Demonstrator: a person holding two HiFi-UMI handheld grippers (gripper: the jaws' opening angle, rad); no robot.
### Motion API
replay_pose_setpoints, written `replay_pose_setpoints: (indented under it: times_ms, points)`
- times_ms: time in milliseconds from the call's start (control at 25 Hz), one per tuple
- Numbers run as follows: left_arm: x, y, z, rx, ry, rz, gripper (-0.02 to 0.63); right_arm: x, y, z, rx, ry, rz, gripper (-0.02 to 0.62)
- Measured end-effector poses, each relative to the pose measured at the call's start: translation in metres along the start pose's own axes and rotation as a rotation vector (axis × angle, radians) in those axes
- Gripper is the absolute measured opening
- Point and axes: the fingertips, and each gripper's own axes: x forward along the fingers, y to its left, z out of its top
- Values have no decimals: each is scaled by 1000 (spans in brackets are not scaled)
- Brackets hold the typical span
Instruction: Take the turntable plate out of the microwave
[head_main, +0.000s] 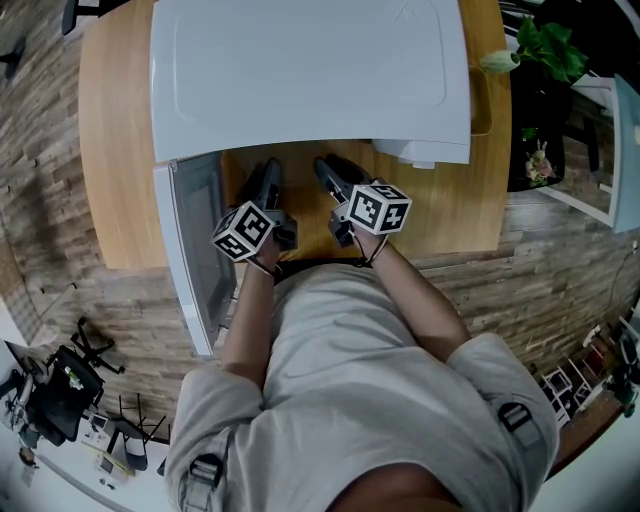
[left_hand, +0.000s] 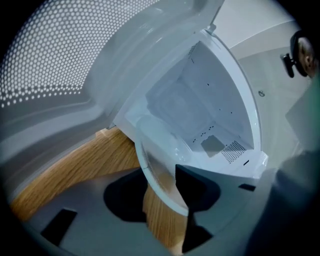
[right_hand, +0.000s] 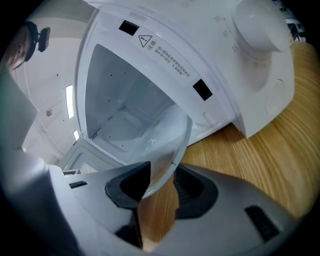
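Halfway out: the left gripper (left_hand: 161, 192) and right gripper (right_hand: 160, 190) each pinch the near rim of the glass plate (left_hand: 159, 167). It reaches past their fingertips into the open microwave (head_main: 310, 70), seemingly lifted; drawing it clear over the table (head_main: 110, 150) remains.

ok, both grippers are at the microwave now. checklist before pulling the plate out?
1. door of the white microwave swung open: ok.
2. left gripper fingers on the rim of the clear round glass turntable plate: ok.
3. right gripper fingers on the plate rim: ok.
4. plate free of the cavity: not ok, far part inside.
5. plate held level: cannot tell.
6. bare wooden table in front for set-down: ok.
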Motion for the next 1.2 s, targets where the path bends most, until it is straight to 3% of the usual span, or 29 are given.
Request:
replay_pose_setpoints:
  times_ms: [240,440,560,680,760,1200]
  points:
    - [3,1,0,34,5,-1,201,3,-4,-1,-12,14,8,161]
    - [5,3,9,-3,-30,-24,250,3,-13,11,25,-28,4,236]
    - [12,1,15,3,-46,-43,250,8,-16,25,61,-77,11,213]
    - [19,3,19,-25,-62,-39,239,14,-17,32,83,-92,1,150]
    - [19,5,21,-38,-73,-29,195,14,-17,31,88,-90,-6,144]
    - [2,6,12,-24,-57,-21,198,-4,-7,18,73,-71,-1,137]
